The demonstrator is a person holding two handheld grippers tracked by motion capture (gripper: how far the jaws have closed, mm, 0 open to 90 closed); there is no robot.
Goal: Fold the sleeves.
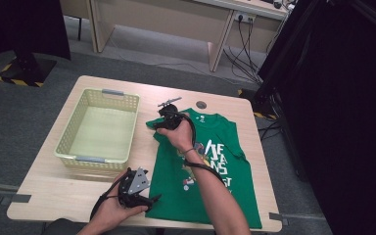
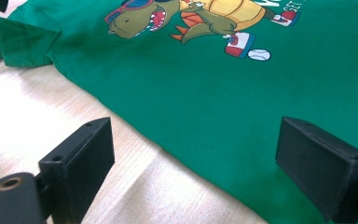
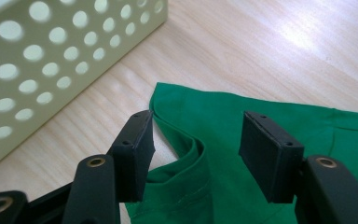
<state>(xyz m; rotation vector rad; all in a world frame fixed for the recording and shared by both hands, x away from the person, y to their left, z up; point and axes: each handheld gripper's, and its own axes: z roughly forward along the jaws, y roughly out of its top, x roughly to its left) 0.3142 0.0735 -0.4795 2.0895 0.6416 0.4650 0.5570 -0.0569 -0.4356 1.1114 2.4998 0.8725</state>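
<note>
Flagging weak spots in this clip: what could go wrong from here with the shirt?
The right gripper has open jaws straddling the sleeve edge; closing now might catch one layer only. The left gripper is open at the green shirt hem, so cloth could slide. The basket sits close by.

I see my right gripper [image 3: 196, 140] with its two black jaws apart, poised over a sleeve [image 3: 191, 163] of the green shirt [image 3: 261, 105]. The sleeve's hemmed edge curls up between the jaws, and neither pad presses on it. The perforated basket [image 3: 51, 60] stands near the sleeve, on the wooden table [image 3: 270, 46].
</note>
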